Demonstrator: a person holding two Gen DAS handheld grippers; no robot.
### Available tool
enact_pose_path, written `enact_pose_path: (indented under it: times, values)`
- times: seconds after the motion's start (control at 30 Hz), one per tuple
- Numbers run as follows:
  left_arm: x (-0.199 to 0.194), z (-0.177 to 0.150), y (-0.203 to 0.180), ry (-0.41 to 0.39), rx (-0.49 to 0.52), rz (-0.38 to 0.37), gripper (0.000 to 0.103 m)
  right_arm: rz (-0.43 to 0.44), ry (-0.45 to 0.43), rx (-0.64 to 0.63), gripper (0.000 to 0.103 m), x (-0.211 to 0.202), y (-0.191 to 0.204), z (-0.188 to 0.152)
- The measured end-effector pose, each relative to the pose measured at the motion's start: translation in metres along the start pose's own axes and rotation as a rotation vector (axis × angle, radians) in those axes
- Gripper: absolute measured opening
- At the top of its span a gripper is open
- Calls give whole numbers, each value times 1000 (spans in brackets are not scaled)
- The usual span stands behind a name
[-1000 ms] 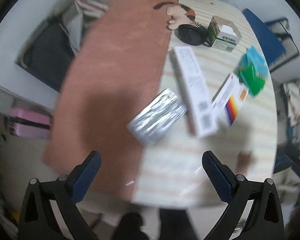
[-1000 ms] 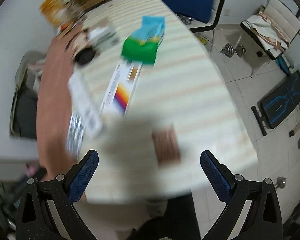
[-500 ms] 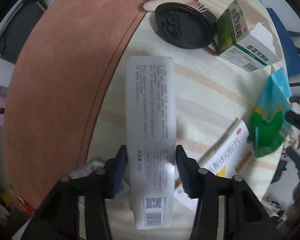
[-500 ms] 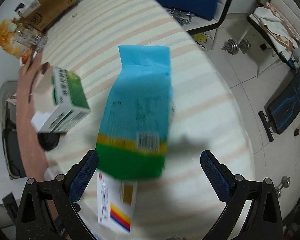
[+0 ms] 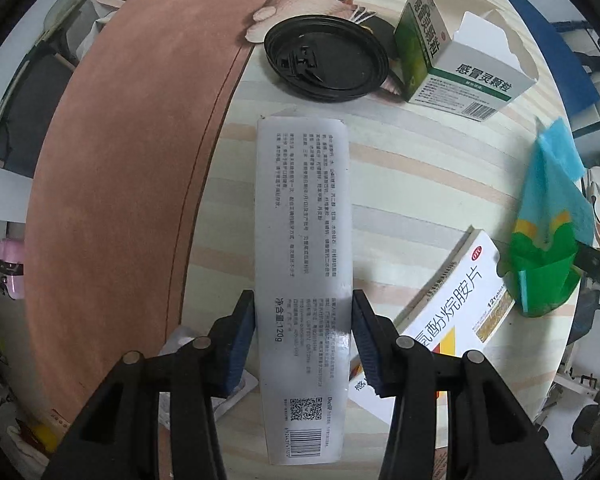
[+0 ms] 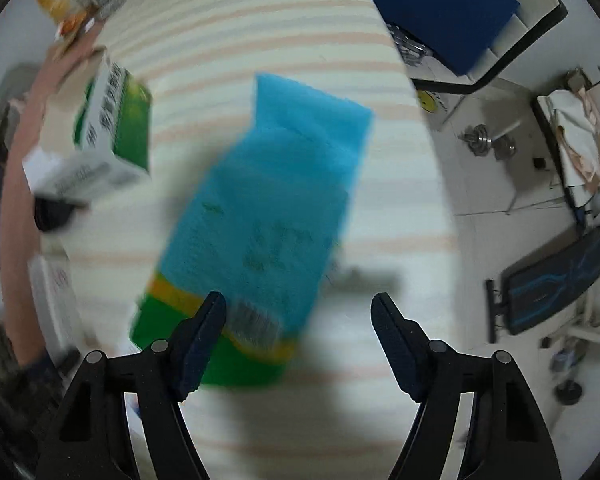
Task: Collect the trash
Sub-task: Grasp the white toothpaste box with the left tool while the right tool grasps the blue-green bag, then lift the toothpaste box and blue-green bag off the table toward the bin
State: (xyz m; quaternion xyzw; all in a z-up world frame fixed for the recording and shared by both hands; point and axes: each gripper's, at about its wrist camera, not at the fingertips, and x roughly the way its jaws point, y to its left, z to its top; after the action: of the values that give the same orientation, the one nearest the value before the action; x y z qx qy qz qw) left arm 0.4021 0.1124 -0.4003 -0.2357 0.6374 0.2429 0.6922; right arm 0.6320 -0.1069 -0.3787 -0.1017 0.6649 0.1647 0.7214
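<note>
The long white carton (image 5: 304, 264) lies flat on the striped desk (image 5: 412, 168), and its near part sits between the jaws of the left gripper (image 5: 303, 328) — both blue pads press its long sides, so the jaws pinch it. Beyond it lie a black lid (image 5: 326, 58) and an open green-white medicine box (image 5: 456, 52); a white pill box (image 5: 452, 312) is just right. The right gripper (image 6: 298, 334) has its jaws spread — the blue-green pouch (image 6: 268, 216), blurred, lies partly between them, nearer the left jaw; contact cannot be told.
</note>
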Motion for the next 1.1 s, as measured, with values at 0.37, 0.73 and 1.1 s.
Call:
enact_pose_path:
  times: [0.37, 0.73, 1.1]
  values:
    - [6, 17, 4, 11, -26, 7, 43, 90, 23, 233, 103, 26, 14, 23]
    - [3, 13, -3, 7, -3, -7, 43, -33, -10, -92, 87, 10, 22, -15]
    - [3, -1, -9, -5, 26, 16, 42, -92, 75, -190, 91, 34, 16, -71]
